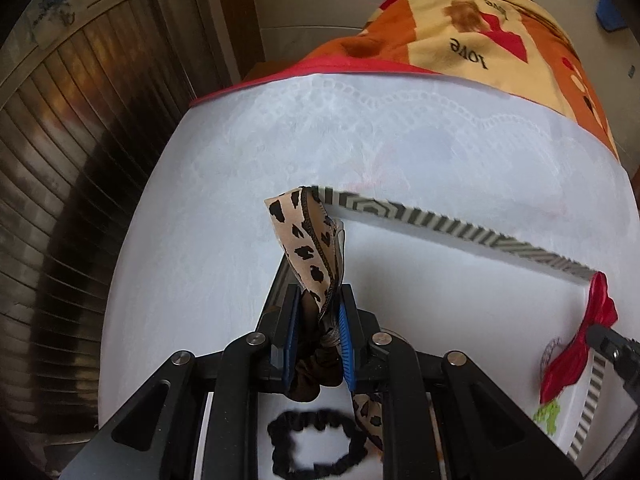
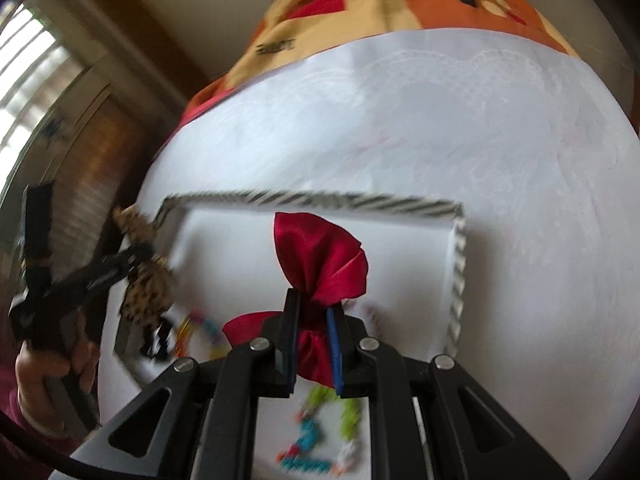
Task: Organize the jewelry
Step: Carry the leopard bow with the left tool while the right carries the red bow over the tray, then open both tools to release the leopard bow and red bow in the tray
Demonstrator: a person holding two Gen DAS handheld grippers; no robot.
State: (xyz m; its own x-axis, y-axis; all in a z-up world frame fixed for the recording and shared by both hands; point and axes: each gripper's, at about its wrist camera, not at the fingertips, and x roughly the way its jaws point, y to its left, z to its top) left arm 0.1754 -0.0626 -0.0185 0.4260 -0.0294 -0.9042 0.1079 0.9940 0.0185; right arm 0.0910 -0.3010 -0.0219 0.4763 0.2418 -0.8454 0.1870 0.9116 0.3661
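Observation:
My left gripper point(image 1: 318, 300) is shut on a leopard-print fabric scrunchie point(image 1: 308, 236) with a brown gathered part, held above the left end of a white tray with a grey striped rim point(image 1: 452, 226). A black scrunchie point(image 1: 316, 444) lies in the tray below it. My right gripper point(image 2: 314, 306) is shut on a red satin bow point(image 2: 324, 256) over the same tray point(image 2: 458, 264). In the right wrist view the left gripper point(image 2: 132, 258) with the leopard scrunchie point(image 2: 146, 300) shows at the left, a hand point(image 2: 44, 376) holding it. The red bow point(image 1: 580, 344) also appears at the right of the left wrist view.
The tray rests on a white lace-patterned cloth point(image 1: 200, 240) over a round table. Colourful bead pieces point(image 2: 324, 432) lie in the tray. An orange, red and cream printed blanket point(image 1: 480, 40) lies beyond. A slatted wooden door point(image 1: 80, 160) stands at the left.

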